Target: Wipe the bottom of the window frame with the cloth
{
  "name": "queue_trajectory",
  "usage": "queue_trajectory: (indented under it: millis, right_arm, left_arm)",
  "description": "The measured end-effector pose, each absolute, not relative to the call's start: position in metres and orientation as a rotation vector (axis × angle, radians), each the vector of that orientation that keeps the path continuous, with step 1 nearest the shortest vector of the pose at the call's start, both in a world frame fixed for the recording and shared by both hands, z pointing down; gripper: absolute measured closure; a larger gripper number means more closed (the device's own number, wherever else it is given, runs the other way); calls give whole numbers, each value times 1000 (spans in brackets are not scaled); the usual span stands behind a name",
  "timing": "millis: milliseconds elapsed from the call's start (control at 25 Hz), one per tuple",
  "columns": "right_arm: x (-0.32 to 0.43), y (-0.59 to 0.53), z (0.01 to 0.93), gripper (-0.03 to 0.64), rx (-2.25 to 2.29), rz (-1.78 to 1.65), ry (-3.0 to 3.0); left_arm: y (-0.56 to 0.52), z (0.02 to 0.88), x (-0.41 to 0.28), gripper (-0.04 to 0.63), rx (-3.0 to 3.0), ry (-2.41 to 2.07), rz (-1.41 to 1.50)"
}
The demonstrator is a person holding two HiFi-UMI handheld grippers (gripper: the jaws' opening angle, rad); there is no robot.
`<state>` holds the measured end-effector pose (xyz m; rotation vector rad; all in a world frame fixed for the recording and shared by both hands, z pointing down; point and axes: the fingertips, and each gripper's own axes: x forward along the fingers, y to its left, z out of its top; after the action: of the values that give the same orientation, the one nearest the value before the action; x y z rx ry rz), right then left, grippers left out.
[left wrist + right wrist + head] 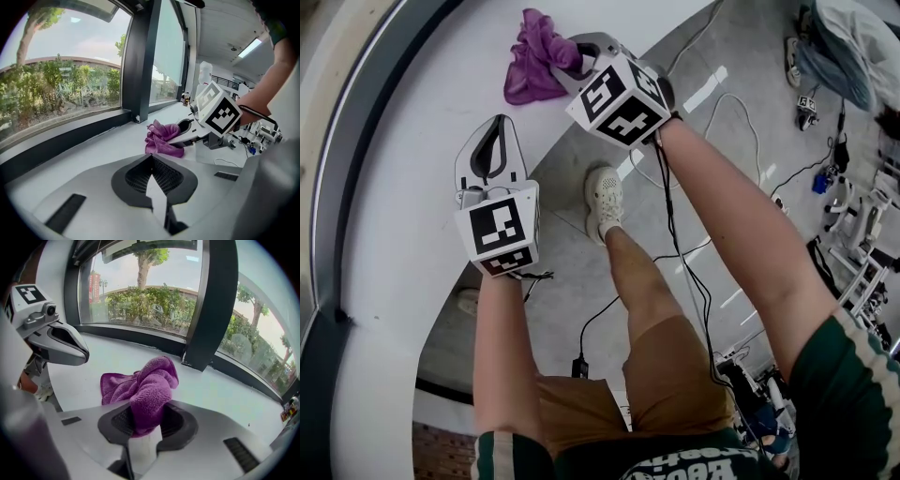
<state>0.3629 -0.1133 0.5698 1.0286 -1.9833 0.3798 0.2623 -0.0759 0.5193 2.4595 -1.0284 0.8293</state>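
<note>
A purple cloth (532, 64) lies bunched on the white curved sill (403, 169), below the dark window frame (136, 336). My right gripper (574, 58) is shut on one end of the cloth (149, 387), which bulges up between its jaws; the rest of it trails on the sill. My left gripper (492, 131) rests over the sill nearer the person, jaws shut and empty. In the left gripper view, the cloth (160, 138) and the right gripper (183, 132) sit ahead of the left gripper (151, 161), near the frame's bottom rail (61, 136).
A thick black mullion (211, 310) meets the sill just behind the cloth. The sill's inner edge (553, 141) drops to a grey floor with cables (675, 244), the person's white shoe (605, 202) and equipment (862, 244) at the right.
</note>
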Motion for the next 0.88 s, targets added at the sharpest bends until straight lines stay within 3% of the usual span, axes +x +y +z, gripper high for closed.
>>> queue_trajectory:
  millis: [880]
  right_arm:
    - [356, -117, 568, 509, 1090, 375, -1897]
  left_arm:
    - [-78, 500, 239, 586, 2470, -1052, 751]
